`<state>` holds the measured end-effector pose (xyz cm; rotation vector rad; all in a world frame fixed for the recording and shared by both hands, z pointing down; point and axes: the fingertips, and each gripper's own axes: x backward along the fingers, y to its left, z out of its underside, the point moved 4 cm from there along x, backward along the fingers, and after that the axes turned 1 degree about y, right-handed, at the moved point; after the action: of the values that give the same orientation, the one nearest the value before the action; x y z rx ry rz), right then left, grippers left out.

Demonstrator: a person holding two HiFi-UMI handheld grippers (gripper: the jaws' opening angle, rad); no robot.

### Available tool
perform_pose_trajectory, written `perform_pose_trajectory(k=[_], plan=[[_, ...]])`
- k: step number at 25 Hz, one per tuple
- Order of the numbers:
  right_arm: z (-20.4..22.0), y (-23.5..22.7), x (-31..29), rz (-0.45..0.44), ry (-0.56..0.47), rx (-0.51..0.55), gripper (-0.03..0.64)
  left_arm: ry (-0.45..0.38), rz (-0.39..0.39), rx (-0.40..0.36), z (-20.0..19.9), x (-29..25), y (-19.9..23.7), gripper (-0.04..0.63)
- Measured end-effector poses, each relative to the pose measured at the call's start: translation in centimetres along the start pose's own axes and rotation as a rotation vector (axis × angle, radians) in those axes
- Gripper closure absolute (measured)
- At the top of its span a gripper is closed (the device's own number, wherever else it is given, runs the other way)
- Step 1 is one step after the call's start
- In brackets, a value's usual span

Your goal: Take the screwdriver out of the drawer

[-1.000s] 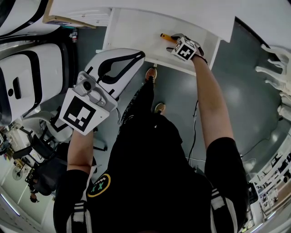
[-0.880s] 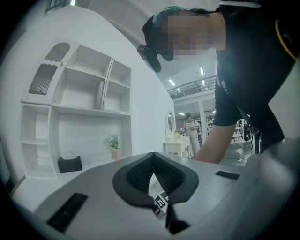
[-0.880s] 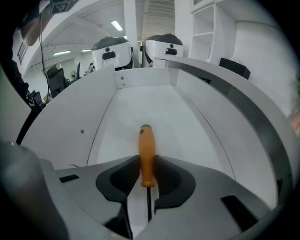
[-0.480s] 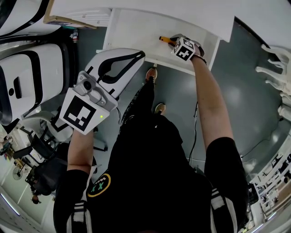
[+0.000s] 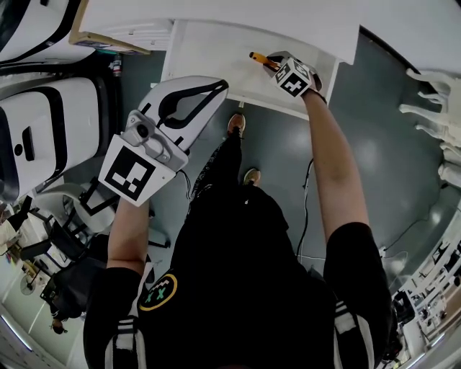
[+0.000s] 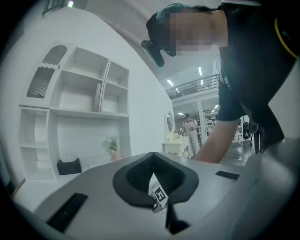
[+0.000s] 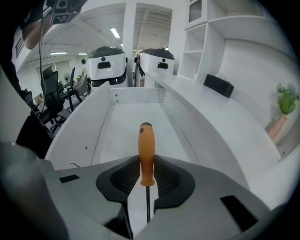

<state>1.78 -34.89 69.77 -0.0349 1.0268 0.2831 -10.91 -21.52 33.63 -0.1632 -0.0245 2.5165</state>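
The screwdriver [image 7: 146,154] has an orange handle and a thin dark shaft. My right gripper [image 7: 146,165] is shut on the handle's lower end; its jaws have just been closing with the handle between them. The handle points away from me, above the floor of the open white drawer [image 7: 77,136]. In the head view the screwdriver [image 5: 258,58] sticks out leftwards from the right gripper [image 5: 274,62] over the drawer [image 5: 205,54]. My left gripper [image 5: 220,87] hangs in front of the drawer, shut, with nothing in it; the left gripper [image 6: 152,158] faces away towards the room.
A white desktop [image 5: 216,14] runs above the drawer. Large white-and-black machines [image 5: 43,137] stand to the left. The person's shoes [image 5: 236,122] and a cable [image 5: 308,209] are on the grey floor. A black box [image 7: 218,85] and a plant [image 7: 283,110] sit on the desktop.
The right gripper has shut on the orange handle and risen a little, lifting the screwdriver off the drawer floor. The left gripper has stayed about where it was.
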Motion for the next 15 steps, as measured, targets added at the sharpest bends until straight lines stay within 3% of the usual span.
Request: perform_pose_trajectory(k=[15], plan=[[-4.7,1.4,12.2,0.168,-0.277,-0.076,0.5,-0.044,0.014,-0.033,-2.6,0.1,-4.1,0.578]])
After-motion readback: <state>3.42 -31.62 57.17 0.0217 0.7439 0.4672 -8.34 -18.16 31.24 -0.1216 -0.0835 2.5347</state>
